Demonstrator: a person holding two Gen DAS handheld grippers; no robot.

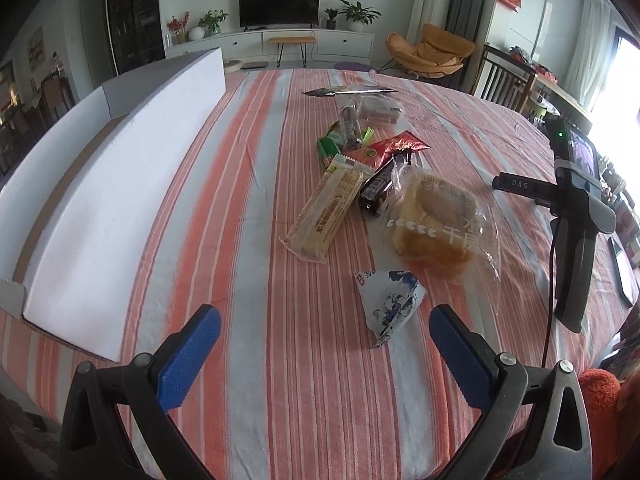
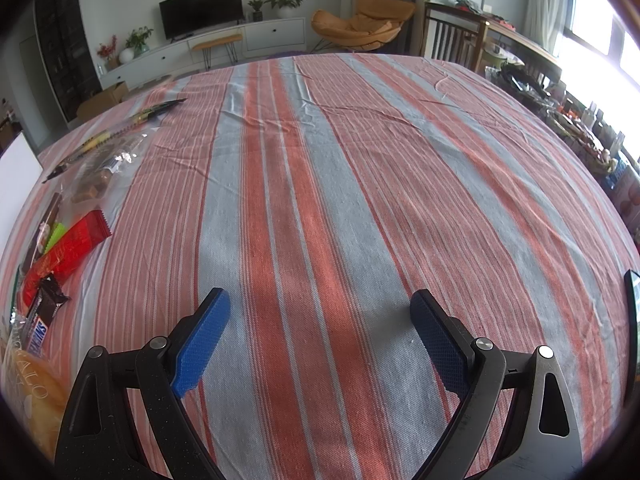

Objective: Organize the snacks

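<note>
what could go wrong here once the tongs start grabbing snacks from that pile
1. The snacks overlap: the long beige wafer pack leans on the red packet and the dark candy bar, so lifting one may drag the others.
2. The clear bread bag is loose and glossy; the left tongs may pinch only film and slip.
3. The right tongs point at bare striped cloth, with the pile at that view's left edge, so a reach could be misjudged.
</note>
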